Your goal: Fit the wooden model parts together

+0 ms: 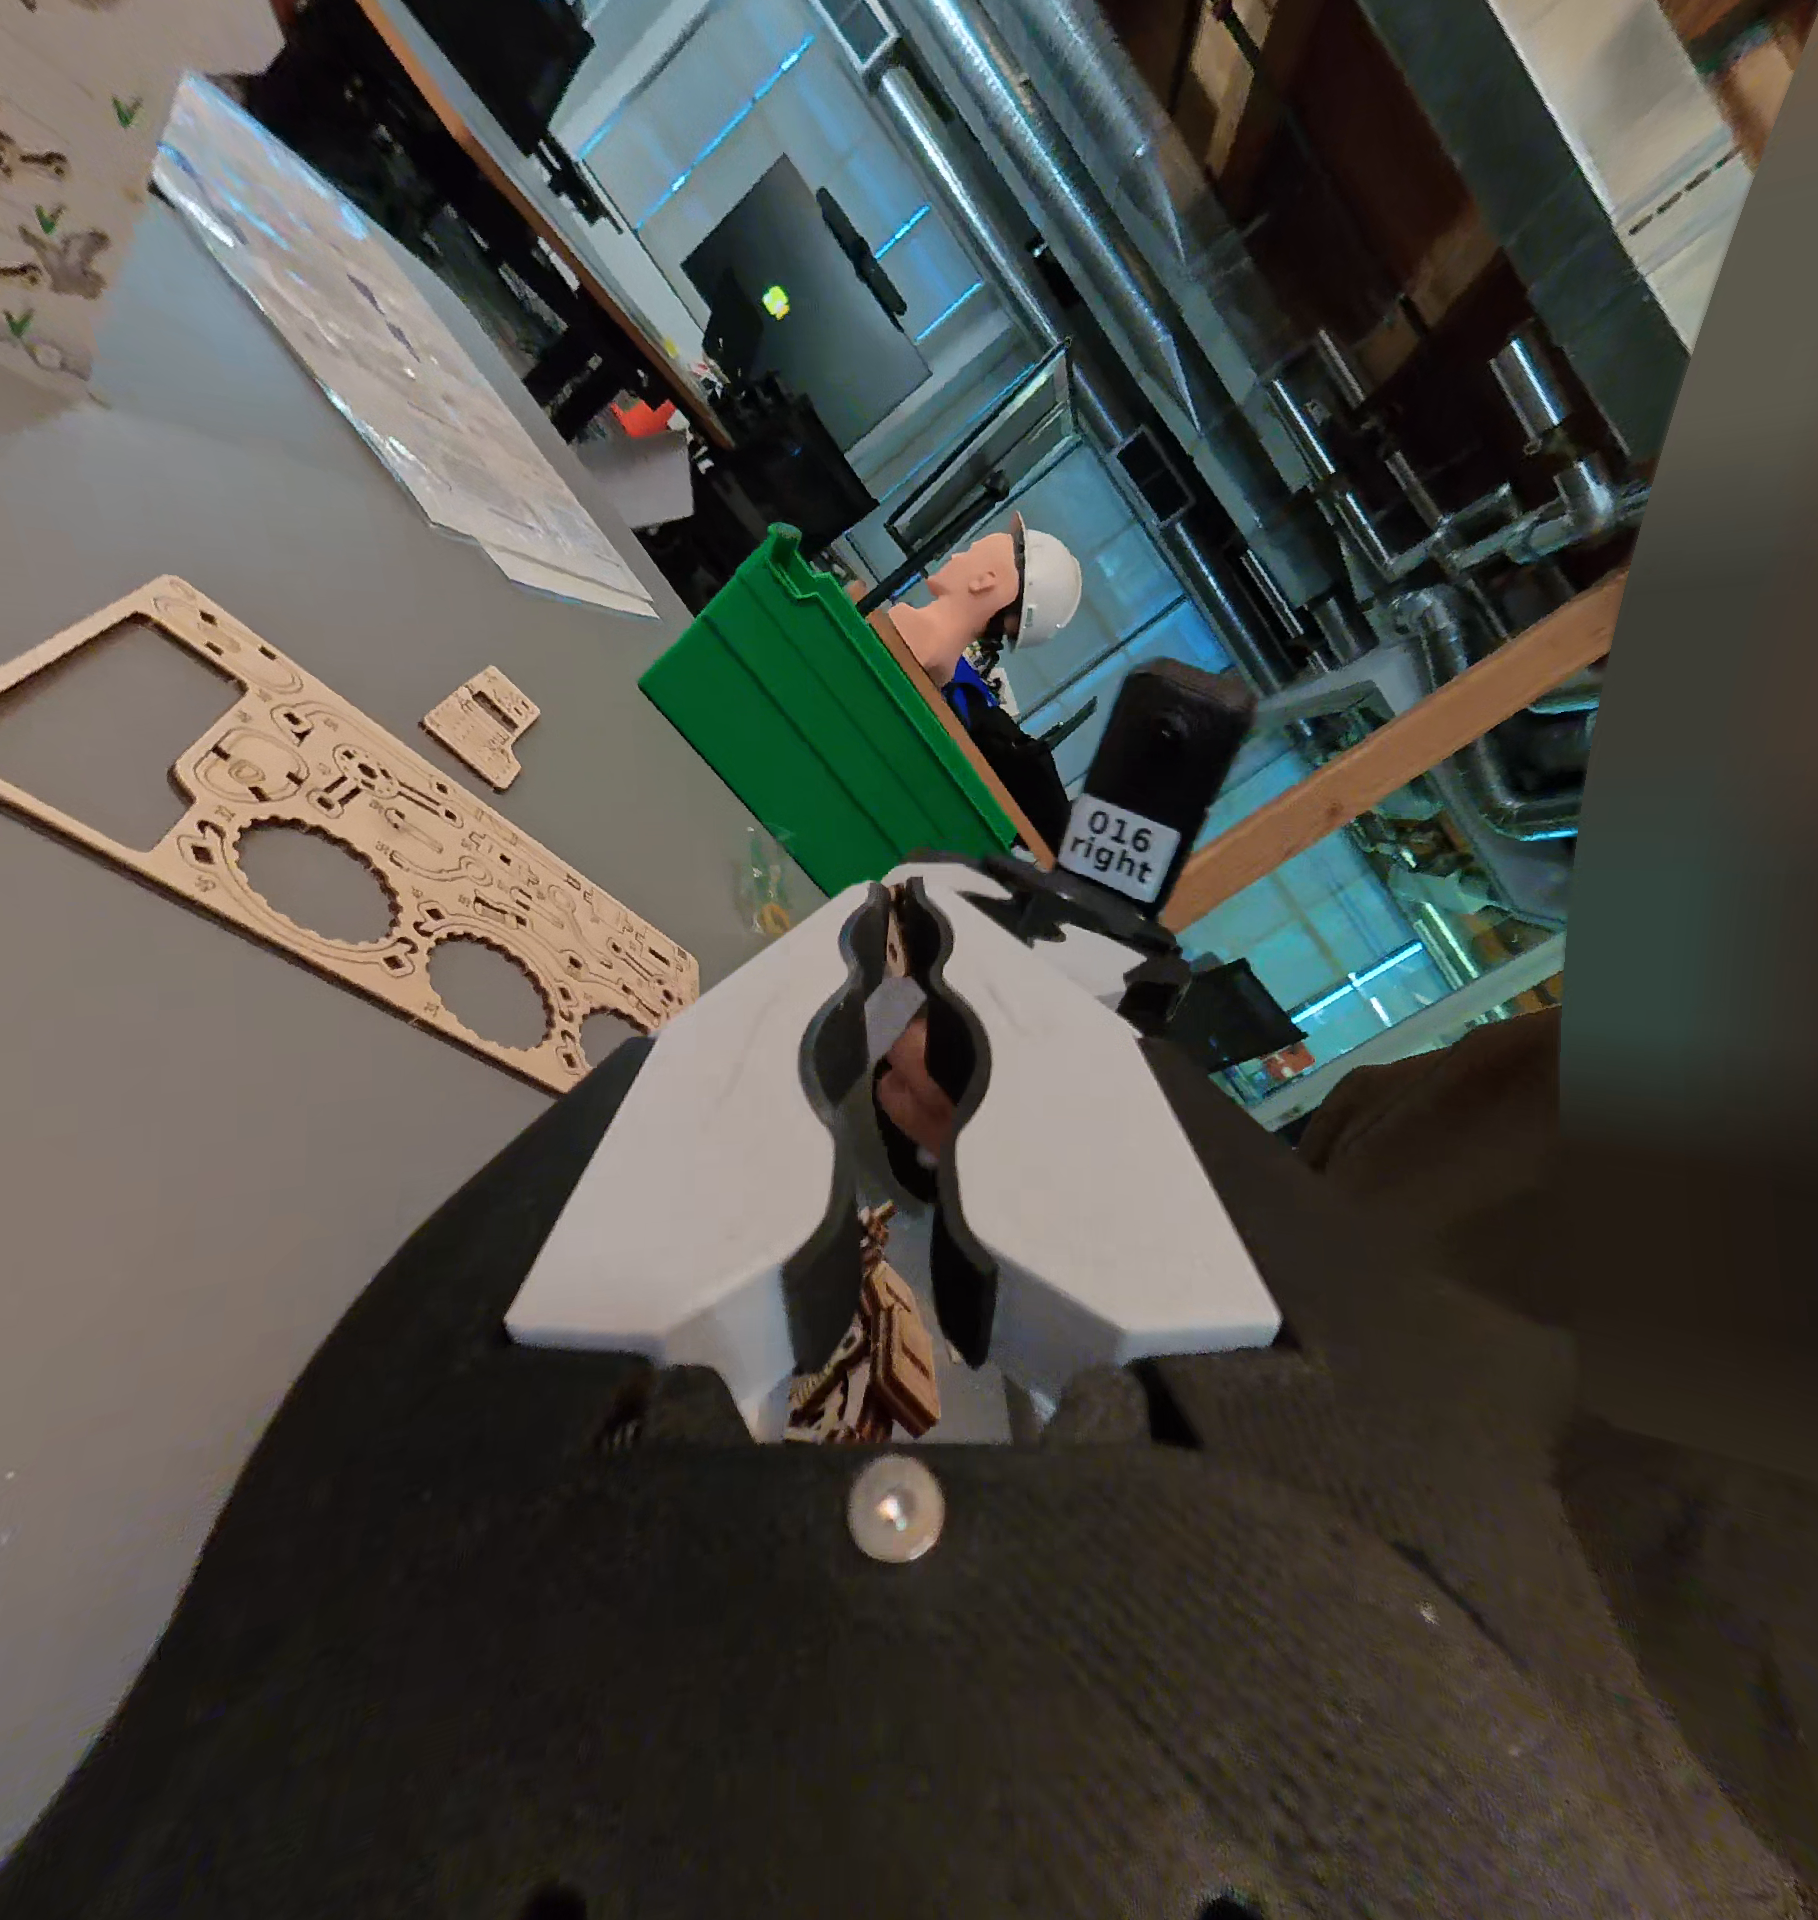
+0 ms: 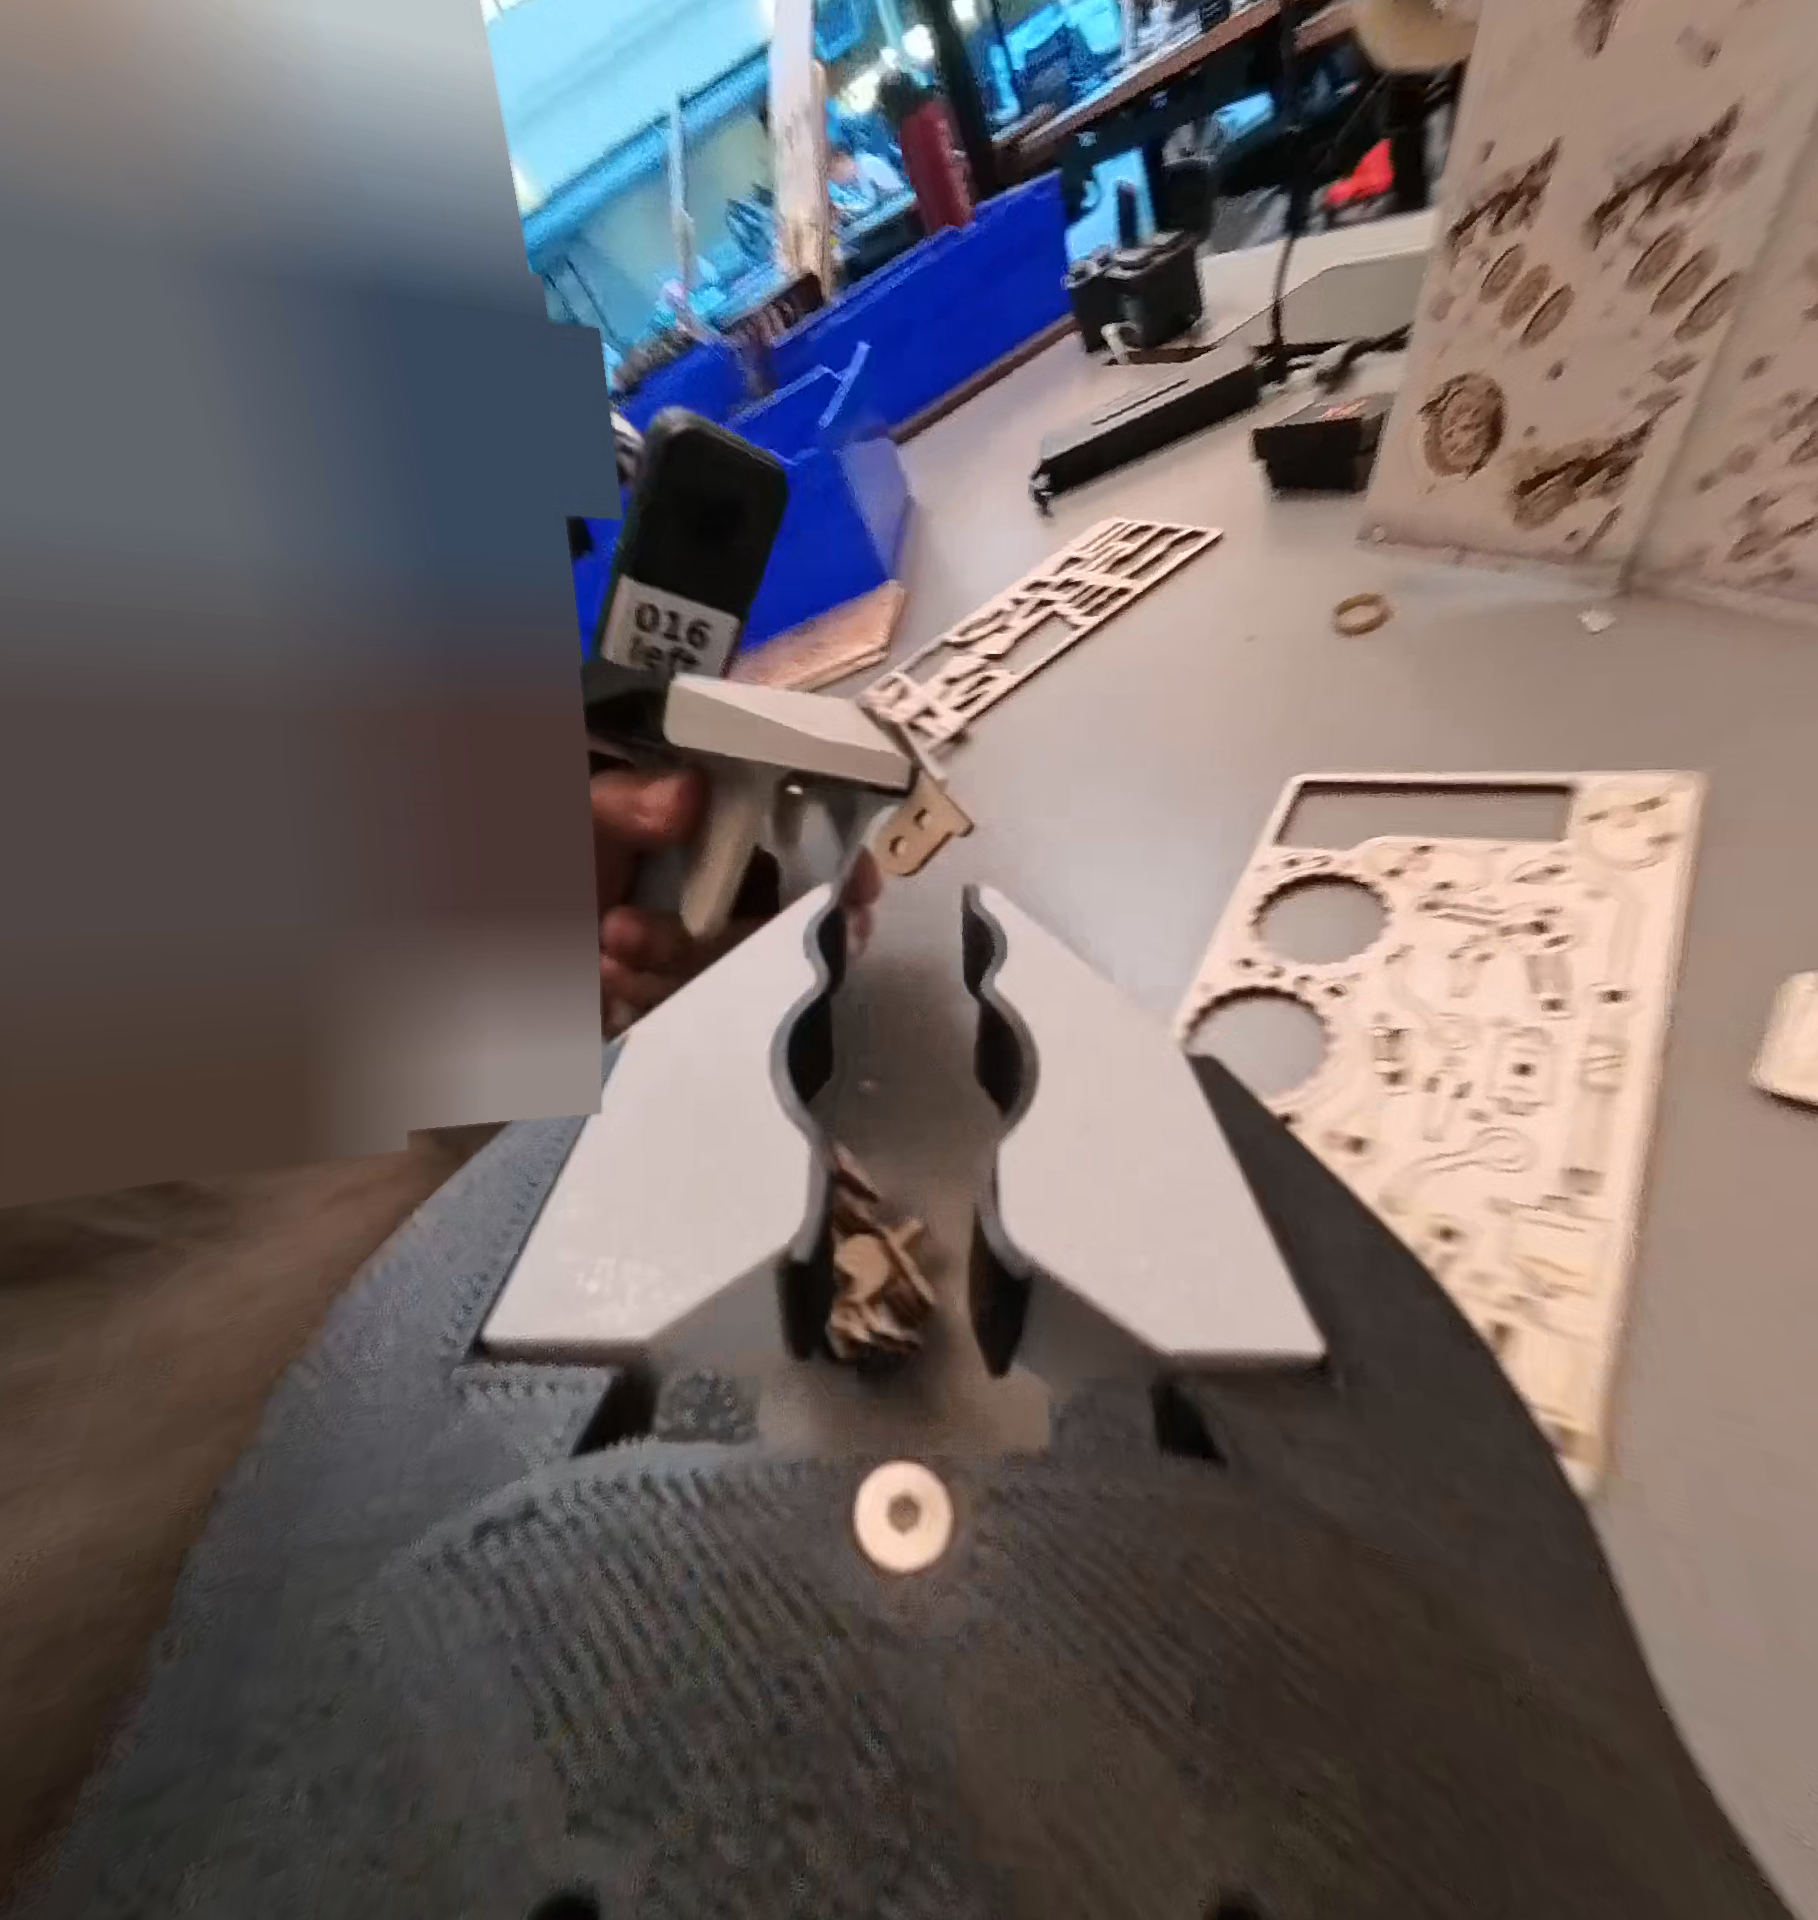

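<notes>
My left gripper [image 1: 897, 914] is shut on a small flat wooden part [image 1: 894, 935] pinched at its fingertips. The right wrist view shows the same gripper [image 2: 910, 790] from the side, with the part [image 2: 923, 831] sticking out of the tips. My right gripper [image 2: 900, 914] is open and empty, its tips just below that part. It also shows in the left wrist view [image 1: 1081, 914], close behind the left tips. A partly built wooden model [image 2: 877, 1288] shows low in the gap between the right fingers, and likewise in the left wrist view [image 1: 869, 1351].
A punched-out wooden sheet [image 1: 313, 831] [image 2: 1456, 1039] lies on the grey table, with a small loose piece [image 1: 482, 724] beside it. A second fretwork sheet [image 2: 1050, 613], a ring [image 2: 1360, 613], printed instruction sheets [image 2: 1663, 312], a green bin [image 1: 822, 748] and a blue bin [image 2: 863, 343] lie around.
</notes>
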A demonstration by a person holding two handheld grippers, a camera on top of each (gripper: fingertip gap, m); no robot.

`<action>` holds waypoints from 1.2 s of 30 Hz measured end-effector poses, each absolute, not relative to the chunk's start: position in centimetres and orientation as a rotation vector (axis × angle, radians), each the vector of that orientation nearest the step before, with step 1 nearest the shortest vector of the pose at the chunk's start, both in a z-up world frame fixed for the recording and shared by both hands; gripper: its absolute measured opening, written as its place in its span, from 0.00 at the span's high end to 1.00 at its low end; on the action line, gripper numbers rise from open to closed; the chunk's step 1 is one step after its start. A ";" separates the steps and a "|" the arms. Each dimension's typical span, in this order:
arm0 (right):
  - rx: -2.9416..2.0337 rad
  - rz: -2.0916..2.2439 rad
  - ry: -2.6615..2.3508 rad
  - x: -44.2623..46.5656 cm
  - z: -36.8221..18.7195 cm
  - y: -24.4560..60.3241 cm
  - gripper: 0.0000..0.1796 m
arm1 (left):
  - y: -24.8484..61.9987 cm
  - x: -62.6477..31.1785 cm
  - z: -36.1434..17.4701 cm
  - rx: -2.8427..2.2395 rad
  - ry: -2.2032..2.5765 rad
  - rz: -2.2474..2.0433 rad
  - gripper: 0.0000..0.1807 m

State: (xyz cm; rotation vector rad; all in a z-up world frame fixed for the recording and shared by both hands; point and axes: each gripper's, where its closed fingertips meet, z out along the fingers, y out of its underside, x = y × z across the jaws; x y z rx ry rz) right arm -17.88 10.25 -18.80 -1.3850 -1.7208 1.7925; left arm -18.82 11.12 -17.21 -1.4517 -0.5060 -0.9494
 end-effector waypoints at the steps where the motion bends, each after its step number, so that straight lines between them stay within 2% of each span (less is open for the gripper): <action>1: -1.425 1.888 -1.701 -17.8 -18.7 9.8 0.88 | 11.1 -18.6 -17.2 -1.457 -0.493 -0.944 1.00; 5: -1.548 2.209 -1.581 -17.7 -17.9 9.1 0.89 | 11.1 -18.0 -16.9 -1.462 -0.446 -0.951 1.00; 9: -1.547 2.289 -1.504 -17.7 -17.3 10.2 1.00 | 11.0 -17.5 -16.9 -1.476 -0.404 -0.948 0.99; 17: -1.534 2.318 -1.515 -17.1 -17.3 11.5 1.00 | 10.7 -17.2 -17.0 -1.523 -0.345 -0.961 0.99; 24: -1.408 1.977 -1.836 -16.3 -19.5 10.8 1.00 | 10.8 -16.6 -18.4 -1.662 -0.285 -0.887 0.92; 30: -1.216 1.661 -2.037 -15.9 -21.3 9.6 1.00 | 11.0 -15.8 -19.7 -1.735 -0.281 -0.913 0.94; 36: -1.143 1.587 -2.054 -15.9 -21.4 9.2 1.00 | 11.0 -15.8 -19.9 -1.739 -0.287 -0.925 1.00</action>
